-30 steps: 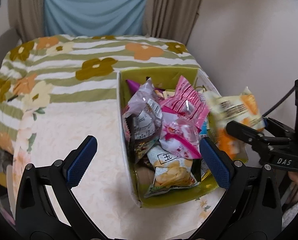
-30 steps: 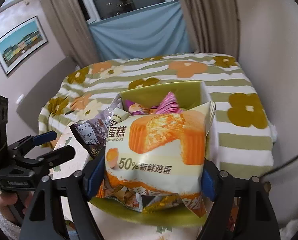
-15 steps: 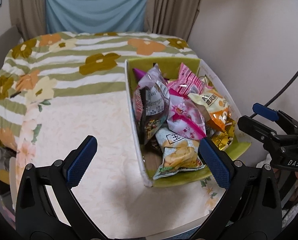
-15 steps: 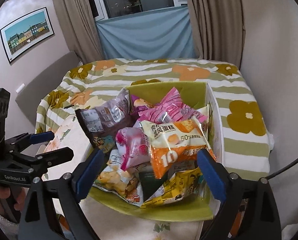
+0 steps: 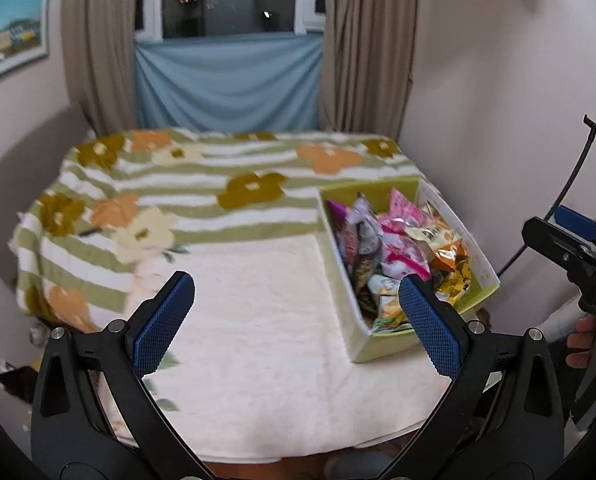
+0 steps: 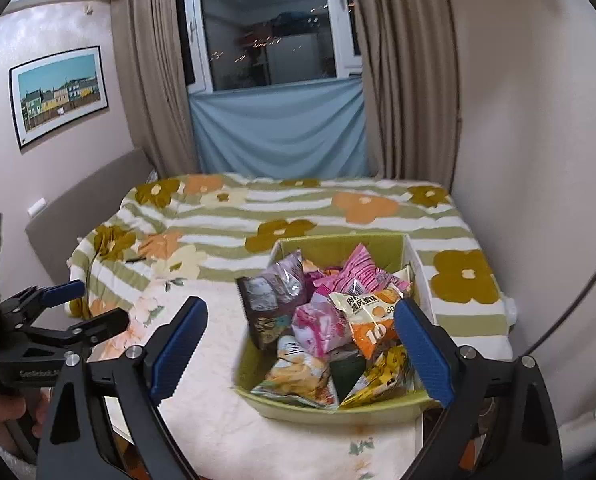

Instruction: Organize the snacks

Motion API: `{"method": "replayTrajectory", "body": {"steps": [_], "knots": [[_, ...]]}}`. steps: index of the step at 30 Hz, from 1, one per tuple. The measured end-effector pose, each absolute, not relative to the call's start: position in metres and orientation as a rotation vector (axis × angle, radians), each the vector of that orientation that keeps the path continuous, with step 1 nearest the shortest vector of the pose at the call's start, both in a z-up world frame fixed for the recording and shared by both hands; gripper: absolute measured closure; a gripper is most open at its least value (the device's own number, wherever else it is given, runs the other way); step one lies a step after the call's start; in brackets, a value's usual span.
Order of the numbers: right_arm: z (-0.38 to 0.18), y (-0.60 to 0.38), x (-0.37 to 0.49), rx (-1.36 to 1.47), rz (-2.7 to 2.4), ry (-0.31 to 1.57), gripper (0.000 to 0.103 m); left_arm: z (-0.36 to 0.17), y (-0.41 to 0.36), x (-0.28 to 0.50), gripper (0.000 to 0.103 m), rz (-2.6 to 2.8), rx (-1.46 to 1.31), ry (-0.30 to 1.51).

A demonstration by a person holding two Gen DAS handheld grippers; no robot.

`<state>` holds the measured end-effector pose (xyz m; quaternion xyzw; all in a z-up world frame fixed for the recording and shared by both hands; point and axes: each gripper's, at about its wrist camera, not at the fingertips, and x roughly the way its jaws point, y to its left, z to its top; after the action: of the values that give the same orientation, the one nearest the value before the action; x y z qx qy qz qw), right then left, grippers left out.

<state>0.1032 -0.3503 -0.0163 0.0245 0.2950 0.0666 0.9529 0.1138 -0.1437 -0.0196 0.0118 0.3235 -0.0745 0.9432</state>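
Note:
A green box (image 6: 329,410) (image 5: 389,346) stands on the cream cloth, full of snack packets. An orange-and-white cake packet (image 6: 371,312) (image 5: 437,236) lies on top of the heap, beside a pink packet (image 6: 361,270) and a grey-purple packet (image 6: 274,296). My right gripper (image 6: 301,306) (image 5: 545,220) hangs back from and above the box; its jaws are opening and nothing is between them. My left gripper (image 5: 296,284) (image 6: 98,304) is open and empty over the cloth, left of the box.
The cream cloth (image 5: 258,320) covers a table against a bed with a flowered striped blanket (image 6: 337,208). A wall (image 5: 497,120) rises close on the right, with a black cable (image 5: 577,168) there. Curtains and a window are behind. A hand (image 6: 14,408) grips the left handle.
The right gripper let the cake packet go into the box and its jaws spread wide. Both grippers pulled back and up, so the box looks smaller and farther.

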Motion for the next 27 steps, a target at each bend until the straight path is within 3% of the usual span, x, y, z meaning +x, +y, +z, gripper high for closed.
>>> {"method": "replayTrajectory", "body": {"steps": [12,27], "knots": [[-0.017,-0.306,0.045,0.041,0.018,0.620,0.000,-0.002,-0.096,0.039,0.001,-0.063,0.040,0.558],[-0.015,-0.295,0.018,0.042,-0.012,0.615,0.000,-0.001,-0.095,0.023,0.001,-0.092,0.024,0.548]]}}
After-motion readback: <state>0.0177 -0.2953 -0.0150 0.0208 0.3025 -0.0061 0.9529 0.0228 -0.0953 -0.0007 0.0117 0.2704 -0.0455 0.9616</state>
